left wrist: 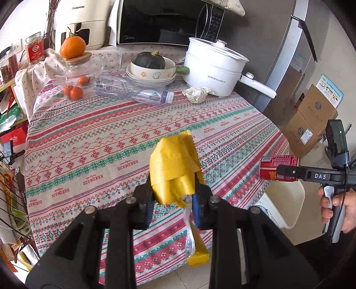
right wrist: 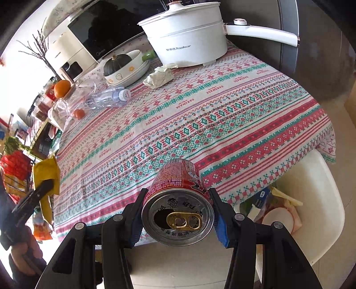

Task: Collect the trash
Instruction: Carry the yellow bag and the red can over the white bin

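My left gripper [left wrist: 173,200] is shut on a crumpled yellow wrapper [left wrist: 173,169] and holds it above the near edge of the patterned table [left wrist: 100,144]; a clear strip hangs below it. My right gripper [right wrist: 178,213] is shut on an opened red drink can [right wrist: 178,200], held beyond the table's near edge; the can also shows in the left wrist view [left wrist: 278,166]. An empty clear plastic bottle [left wrist: 133,91] lies on its side at the far side. A crumpled white paper wad [left wrist: 197,93] lies beside the white pot.
A white electric pot [left wrist: 213,66], stacked bowls with a green squash [left wrist: 151,69], a glass jug with an orange on it [left wrist: 75,55], small oranges [left wrist: 73,91] and a microwave [left wrist: 166,20] stand at the back. A white bin with rubbish [right wrist: 289,211] stands below the table's right edge.
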The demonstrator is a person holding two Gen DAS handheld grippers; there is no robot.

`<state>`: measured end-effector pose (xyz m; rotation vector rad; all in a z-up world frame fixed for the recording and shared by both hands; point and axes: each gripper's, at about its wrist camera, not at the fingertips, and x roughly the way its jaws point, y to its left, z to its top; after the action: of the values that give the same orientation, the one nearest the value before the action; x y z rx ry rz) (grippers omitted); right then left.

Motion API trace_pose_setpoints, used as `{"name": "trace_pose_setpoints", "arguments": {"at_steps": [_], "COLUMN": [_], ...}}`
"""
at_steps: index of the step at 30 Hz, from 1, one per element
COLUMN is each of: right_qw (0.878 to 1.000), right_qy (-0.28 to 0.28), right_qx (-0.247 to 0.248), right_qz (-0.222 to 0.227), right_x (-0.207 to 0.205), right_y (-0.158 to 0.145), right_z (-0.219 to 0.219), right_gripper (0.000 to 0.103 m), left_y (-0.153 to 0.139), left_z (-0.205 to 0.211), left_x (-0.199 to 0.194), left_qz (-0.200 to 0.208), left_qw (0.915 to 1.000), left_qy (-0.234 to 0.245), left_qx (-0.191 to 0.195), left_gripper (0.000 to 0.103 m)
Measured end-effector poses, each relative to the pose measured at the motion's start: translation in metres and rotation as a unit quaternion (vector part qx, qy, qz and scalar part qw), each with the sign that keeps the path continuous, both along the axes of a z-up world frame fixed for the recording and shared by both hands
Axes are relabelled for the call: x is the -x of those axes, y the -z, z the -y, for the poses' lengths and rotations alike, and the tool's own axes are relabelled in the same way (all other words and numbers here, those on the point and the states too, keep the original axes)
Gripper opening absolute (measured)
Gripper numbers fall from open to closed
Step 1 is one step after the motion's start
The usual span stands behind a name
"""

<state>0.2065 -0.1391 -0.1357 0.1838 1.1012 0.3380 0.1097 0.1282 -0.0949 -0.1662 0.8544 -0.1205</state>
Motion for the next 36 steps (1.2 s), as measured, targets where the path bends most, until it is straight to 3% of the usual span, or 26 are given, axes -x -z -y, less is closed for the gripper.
{"name": "trace_pose_setpoints", "arguments": {"at_steps": [5,16,28,36], "right_qw": [1.000,0.997,0.989,0.985], "right_qy": [0.001,0.071,0.140,0.156], "right_qx": [0.004,0.011,0.032,0.047], "right_qz": [0.014,0.012,-0.039,-0.057], "right_x": [0.011,0.023,0.045,0.042], "right_y": [-0.007,-0.006,0.032,0.049], "right_z": [0.015,0.090,0.173,0.183], "right_gripper": [0.053,0.054,0.054,0.054], "left_y": [0.003,0.000,0.018,0.023], "left_z": [0.020,0.088,0.158,0.184], "left_x": [-0.003,-0.020,-0.028,-0.028], "left_qz": [-0.005,-0.011,-0.040,-0.046], "left_qw": [0.9996,0.9935,0.9834,0.9799], "left_qy": [0.025,0.106,0.170,0.188], "left_qx": [0.009,0.040,0.050,0.049], "left_gripper": [0.030,0.030,0.030,0.030]}}
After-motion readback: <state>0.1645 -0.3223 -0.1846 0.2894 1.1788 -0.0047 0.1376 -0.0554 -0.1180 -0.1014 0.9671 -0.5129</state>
